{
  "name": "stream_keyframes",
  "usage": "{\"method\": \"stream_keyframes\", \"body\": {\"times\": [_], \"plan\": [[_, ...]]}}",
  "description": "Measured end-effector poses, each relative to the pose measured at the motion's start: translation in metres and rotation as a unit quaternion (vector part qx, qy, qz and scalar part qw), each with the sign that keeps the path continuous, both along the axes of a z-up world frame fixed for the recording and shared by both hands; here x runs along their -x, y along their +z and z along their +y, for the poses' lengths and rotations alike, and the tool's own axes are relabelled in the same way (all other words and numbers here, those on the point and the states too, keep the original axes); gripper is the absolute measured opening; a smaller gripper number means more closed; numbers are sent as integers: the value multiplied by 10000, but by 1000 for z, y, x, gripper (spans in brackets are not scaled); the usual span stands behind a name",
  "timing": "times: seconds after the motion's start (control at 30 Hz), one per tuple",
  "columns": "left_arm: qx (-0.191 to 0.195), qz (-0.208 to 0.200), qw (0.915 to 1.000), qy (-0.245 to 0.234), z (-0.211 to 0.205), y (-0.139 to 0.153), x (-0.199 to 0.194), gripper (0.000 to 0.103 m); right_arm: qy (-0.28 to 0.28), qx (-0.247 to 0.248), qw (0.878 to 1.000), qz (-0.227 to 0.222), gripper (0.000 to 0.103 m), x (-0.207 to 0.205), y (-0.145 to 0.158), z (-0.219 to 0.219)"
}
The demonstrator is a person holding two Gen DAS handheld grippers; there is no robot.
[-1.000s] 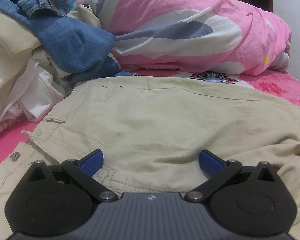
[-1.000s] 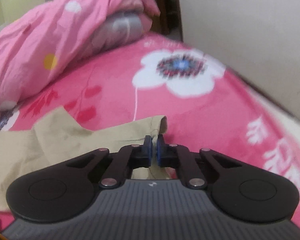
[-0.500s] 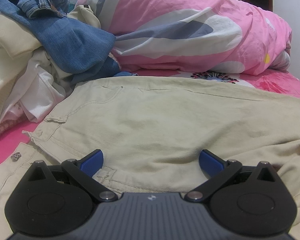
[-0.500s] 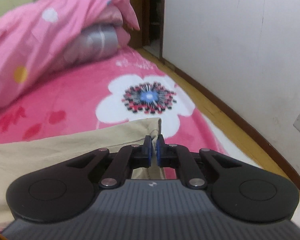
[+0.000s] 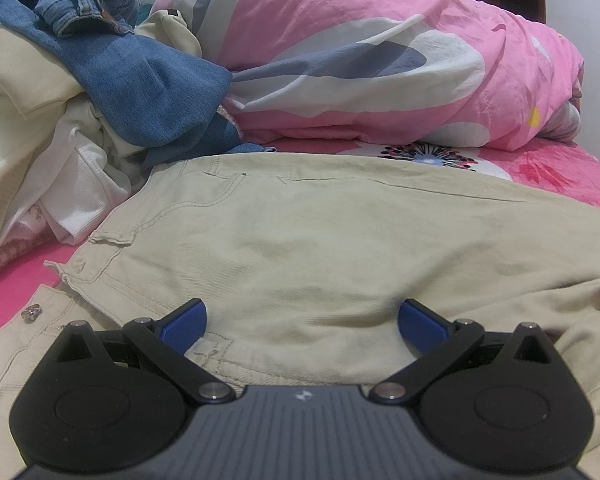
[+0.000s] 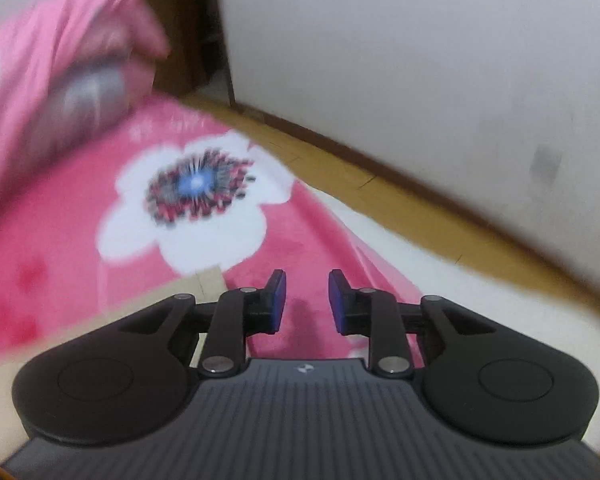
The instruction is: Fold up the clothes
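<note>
Writing or brand text is not showing legibly anywhere; only a small pale emblem is sitting on each gripper body, too small to read. Left gripper [image 5: 302, 322] is hovering low over the beige trousers [image 5: 320, 240] with its jaws spread wide, blue pads [image 5: 184, 322] standing apart on either side of a fabric ridge near the waistband, not pressing it. Trousers are lying flat across the pink floral bedsheet [image 5: 560, 172], waistband and a metal button [image 5: 32, 312] toward the near left edge of the bed; the legs are running off the right side of the left wrist view, cut off. Heap of clothes [image 5: 60, 152] with blue jeans [image 5: 140, 80] on top is sitting at the far left of the bed, just beyond the trousers, its lower layers hidden. Pink quilt [image 5: 380, 60] is bunched along the far edge.

Right gripper [image 6: 307, 300] is pointing at the right edge of the bed, jaws having just been opening, now parted a little with nothing between them; the trouser hem [image 6: 210, 280] is lying just left of its left finger, apart from it. Right wrist view is motion-blurred, so the quilt, white flower print [image 6: 188, 216], wooden floor [image 6: 380, 184] and wall mark are hard to make out
</note>
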State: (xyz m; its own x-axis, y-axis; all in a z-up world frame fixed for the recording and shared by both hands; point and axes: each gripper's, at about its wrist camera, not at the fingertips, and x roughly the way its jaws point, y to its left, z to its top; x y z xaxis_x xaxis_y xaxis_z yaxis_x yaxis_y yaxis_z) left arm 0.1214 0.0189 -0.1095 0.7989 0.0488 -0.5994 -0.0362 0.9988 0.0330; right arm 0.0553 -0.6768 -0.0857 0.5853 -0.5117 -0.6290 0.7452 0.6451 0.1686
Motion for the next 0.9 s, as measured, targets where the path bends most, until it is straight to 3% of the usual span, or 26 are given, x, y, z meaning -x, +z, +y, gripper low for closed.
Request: {"method": "stream_keyframes", "body": {"times": [0.17,0.2,0.27,0.33,0.53,0.77,0.9], "plan": [[0,1,10000,0,0,0,0,103,7,-1249,9880,-904,22,66,1,4],[0,1,10000,0,0,0,0,103,3,-1778,9767,-1203,23,81,-6,6],[0,1,10000,1,-1,0,0,103,21,-2832,9420,-1803,24,106,-23,12],[-1,2,10000,2,-1,0,0,103,64,-3266,9250,-1940,24,119,-35,25],[10,3,10000,-1,0,0,0,103,-26,-3088,9385,-1542,21,107,-51,40],[16,0,10000,-1,0,0,0,103,-317,-3061,9290,-2057,13,97,-68,30],[38,-8,10000,-2,1,0,0,103,52,-2524,9431,-2163,11,103,-42,34]]}}
